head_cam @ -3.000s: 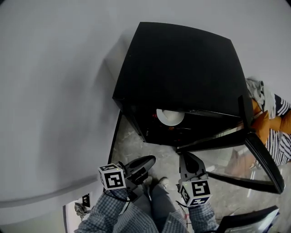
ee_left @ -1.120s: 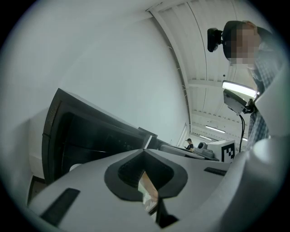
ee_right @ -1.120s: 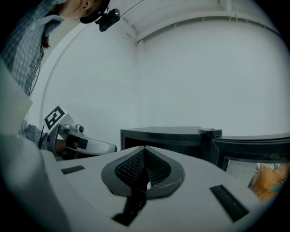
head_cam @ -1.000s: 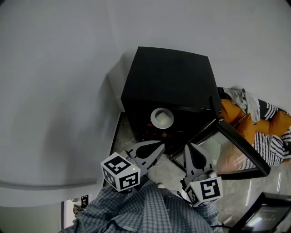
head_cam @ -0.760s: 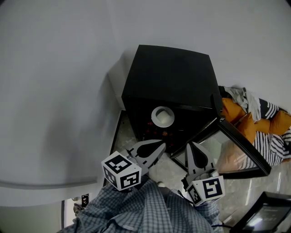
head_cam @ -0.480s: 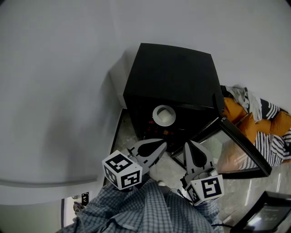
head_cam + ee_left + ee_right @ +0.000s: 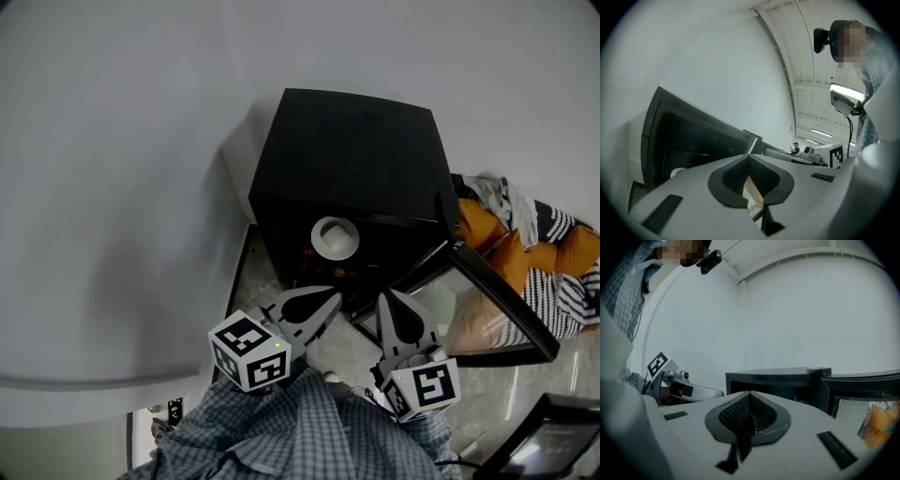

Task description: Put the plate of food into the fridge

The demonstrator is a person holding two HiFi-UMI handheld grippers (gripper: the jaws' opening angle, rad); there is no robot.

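I read left tool and right tool both pressed together, empty; plate sits inside open fridge.

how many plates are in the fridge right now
1. A white plate sits on a shelf inside the open black fridge, seen from the head view. The interior is dark, so another could be hidden deeper in.
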